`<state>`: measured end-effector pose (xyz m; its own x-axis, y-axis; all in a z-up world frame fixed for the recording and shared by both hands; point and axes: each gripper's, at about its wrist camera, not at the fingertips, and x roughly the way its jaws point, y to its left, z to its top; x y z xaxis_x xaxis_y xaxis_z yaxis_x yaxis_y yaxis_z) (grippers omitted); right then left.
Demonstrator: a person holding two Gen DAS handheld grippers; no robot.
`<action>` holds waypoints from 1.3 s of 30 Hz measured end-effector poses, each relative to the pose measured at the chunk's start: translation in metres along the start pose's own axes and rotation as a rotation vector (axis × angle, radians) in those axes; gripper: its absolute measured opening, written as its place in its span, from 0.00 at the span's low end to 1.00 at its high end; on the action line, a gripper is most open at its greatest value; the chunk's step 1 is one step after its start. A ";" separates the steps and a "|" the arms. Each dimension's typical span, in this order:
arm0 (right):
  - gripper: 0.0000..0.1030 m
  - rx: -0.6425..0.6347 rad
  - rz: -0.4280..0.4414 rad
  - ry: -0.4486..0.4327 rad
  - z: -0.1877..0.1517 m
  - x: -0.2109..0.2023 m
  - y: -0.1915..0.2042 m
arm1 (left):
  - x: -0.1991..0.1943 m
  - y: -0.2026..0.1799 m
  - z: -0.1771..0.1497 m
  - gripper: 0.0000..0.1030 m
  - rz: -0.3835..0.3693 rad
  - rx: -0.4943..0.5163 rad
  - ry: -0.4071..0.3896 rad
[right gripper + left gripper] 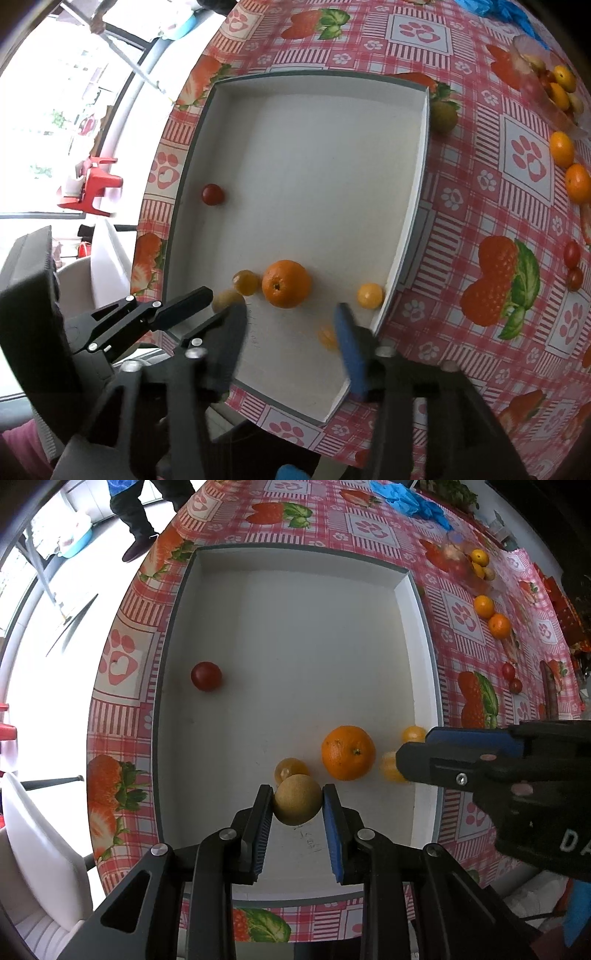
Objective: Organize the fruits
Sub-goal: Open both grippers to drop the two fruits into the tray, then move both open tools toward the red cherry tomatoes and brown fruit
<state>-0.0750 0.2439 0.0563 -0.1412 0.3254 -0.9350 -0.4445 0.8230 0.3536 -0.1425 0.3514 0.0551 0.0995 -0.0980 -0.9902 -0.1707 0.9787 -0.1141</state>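
We hold a tan fruit clamped in the left gripper above the white box; we lower it near the orange before letting go. The right gripper has just been opening, empty, with a yellow fruit below it. Faint scribbles on the box floor are unreadable.

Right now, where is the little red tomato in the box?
In both views, the red tomato sits alone near the white box's left wall, far from the orange.
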 end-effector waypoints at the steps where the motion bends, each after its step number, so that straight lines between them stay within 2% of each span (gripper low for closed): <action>1: 0.60 0.000 0.001 -0.002 0.000 -0.001 0.000 | 0.001 0.000 0.000 0.28 0.003 0.001 0.004; 6: 0.77 0.012 -0.002 -0.005 -0.003 -0.004 -0.004 | 0.007 -0.002 -0.002 0.28 0.005 -0.011 0.045; 20: 0.86 0.108 -0.060 -0.035 -0.012 -0.016 -0.042 | 0.011 -0.021 0.001 0.28 0.033 0.022 0.072; 23: 0.94 0.127 -0.069 -0.045 -0.014 -0.019 -0.051 | 0.011 -0.026 0.003 0.28 0.042 0.034 0.077; 30: 0.94 0.175 -0.078 -0.060 -0.024 -0.025 -0.073 | 0.014 -0.039 0.008 0.28 0.056 0.060 0.097; 31: 0.94 0.182 -0.077 -0.059 -0.025 -0.026 -0.076 | 0.015 -0.041 0.009 0.32 0.061 0.063 0.102; 33: 0.94 0.193 -0.077 -0.060 -0.028 -0.028 -0.081 | 0.016 -0.046 0.011 1.00 0.072 0.061 0.095; 35: 0.94 0.208 -0.078 -0.059 -0.032 -0.028 -0.088 | 0.010 -0.051 0.013 1.00 0.083 0.068 0.053; 39: 0.94 0.235 -0.076 -0.053 -0.038 -0.029 -0.099 | 0.011 -0.057 0.018 1.00 0.089 0.070 0.069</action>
<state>-0.0602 0.1353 0.0469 -0.0655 0.2776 -0.9585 -0.2332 0.9297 0.2852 -0.1142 0.2979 0.0517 0.0193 -0.0201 -0.9996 -0.1069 0.9940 -0.0221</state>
